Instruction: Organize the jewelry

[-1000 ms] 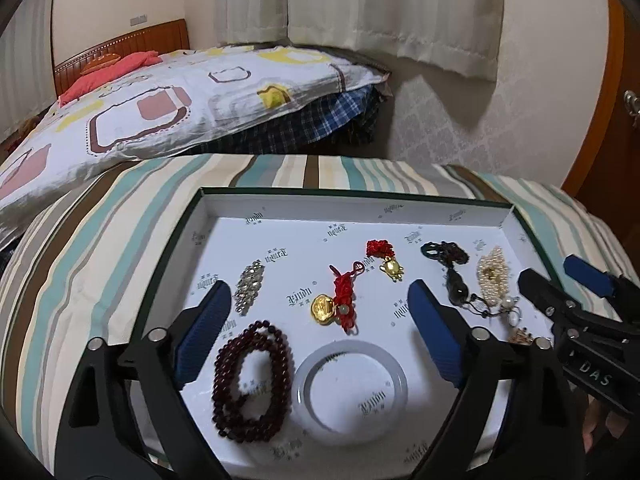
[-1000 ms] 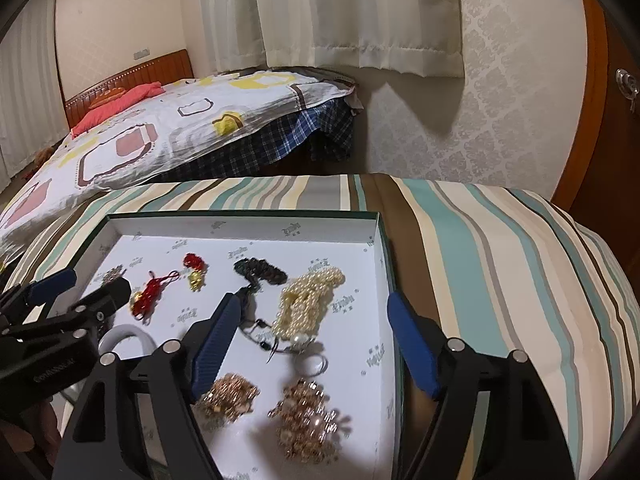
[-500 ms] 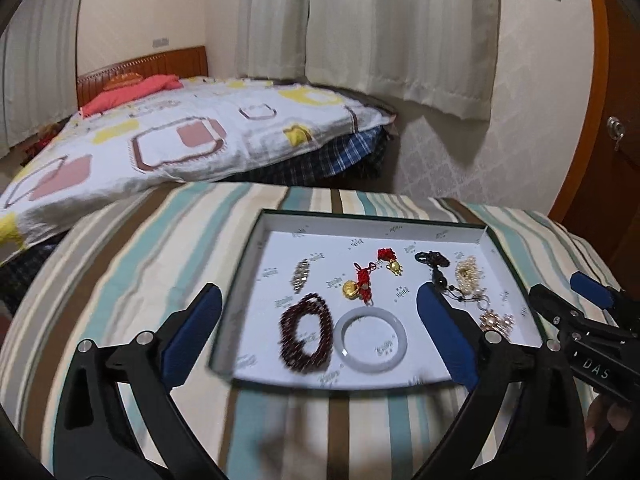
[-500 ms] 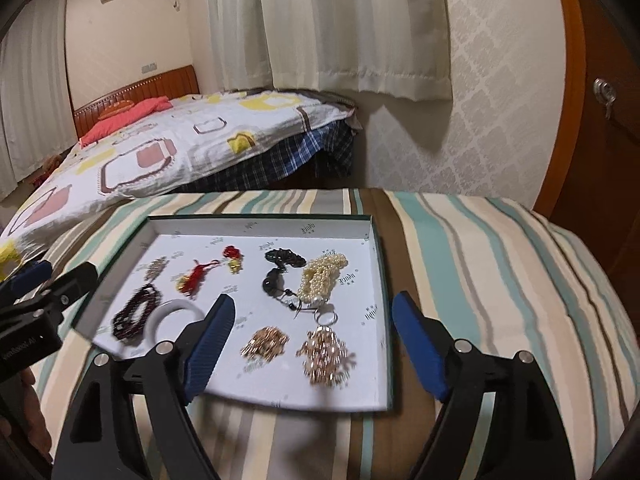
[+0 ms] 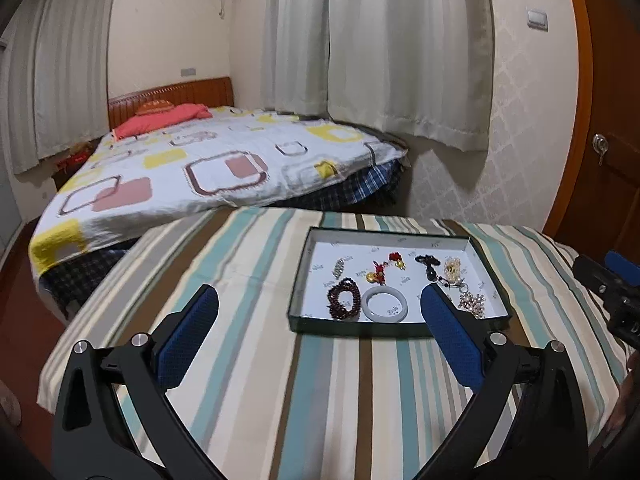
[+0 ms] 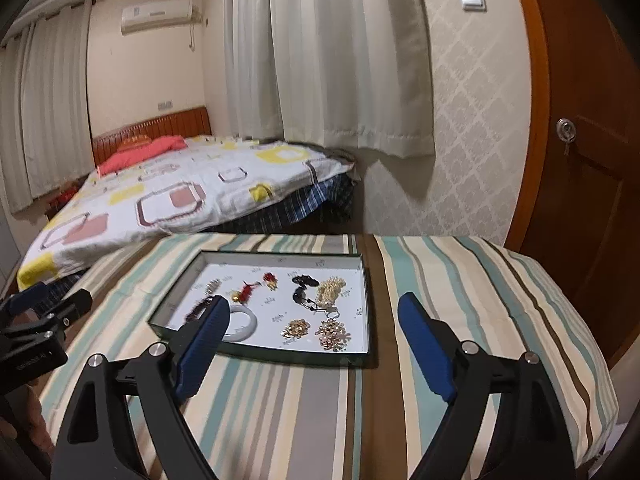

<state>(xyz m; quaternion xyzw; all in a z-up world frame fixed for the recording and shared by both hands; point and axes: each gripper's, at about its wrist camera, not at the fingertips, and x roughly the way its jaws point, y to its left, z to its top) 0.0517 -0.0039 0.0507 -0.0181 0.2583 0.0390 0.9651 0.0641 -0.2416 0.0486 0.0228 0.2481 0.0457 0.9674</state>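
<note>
A shallow dark green tray (image 5: 356,330) with a white lining sits on the striped cloth and holds the jewelry. In it lie a dark red bead bracelet (image 5: 344,304), a white bangle (image 5: 386,306), a gold pendant on a red knot (image 5: 378,274), a black cord pendant (image 5: 430,268), a pearl strand (image 6: 330,290) and two gold clusters (image 6: 332,330). My left gripper (image 5: 319,296) hangs open and empty in front of the tray, well back from it. My right gripper (image 6: 314,302) is also back from the tray (image 6: 260,354), its jaws opening with nothing between them.
The striped cloth (image 5: 248,280) covers a raised surface that drops off at its left and right edges. Behind it stands a bed with a patterned quilt (image 5: 208,168). Curtains (image 6: 328,60) hang at the back and a wooden door (image 6: 580,160) is at the right.
Both grippers have drawn back and upward from above the tray, which now looks smaller and farther off. The jaws of both have widened. The jewelry has not moved.
</note>
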